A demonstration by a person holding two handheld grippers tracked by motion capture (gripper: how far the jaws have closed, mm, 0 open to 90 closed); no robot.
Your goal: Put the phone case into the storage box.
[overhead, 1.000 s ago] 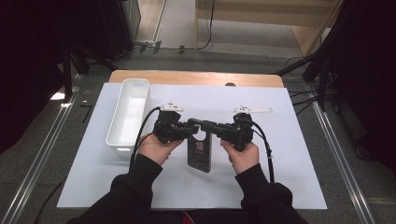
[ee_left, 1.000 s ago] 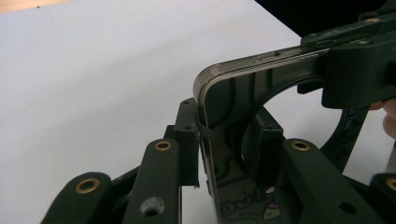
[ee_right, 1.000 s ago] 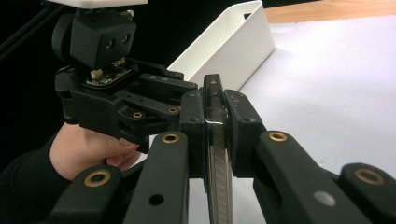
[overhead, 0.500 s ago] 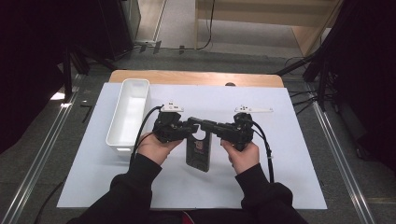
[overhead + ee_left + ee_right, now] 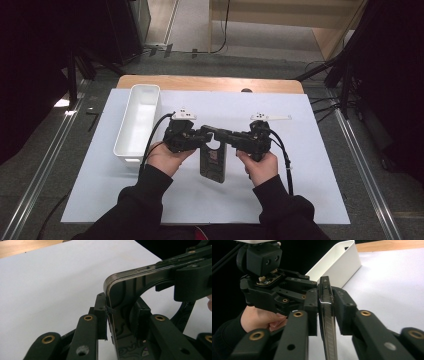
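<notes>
1. Gripping item: left gripper, held in the person's left hand. Jaws drawn narrow and pressed on both faces of the phone near its top corner; in the left gripper view the pads sit flat against the phone either side.
2. Right gripper, held in the right hand. Jaws likewise narrow, clamped on the same phone; the right gripper view shows its thin edge upright between the two pads (metal rim catching light).
3. Phone: dark, with a patterned back; top end raised between the two grippers, which meet tip to tip over the white mat.
4. White bin: long, open-topped, on the mat's left part, near the left gripper, apart from it.
</notes>
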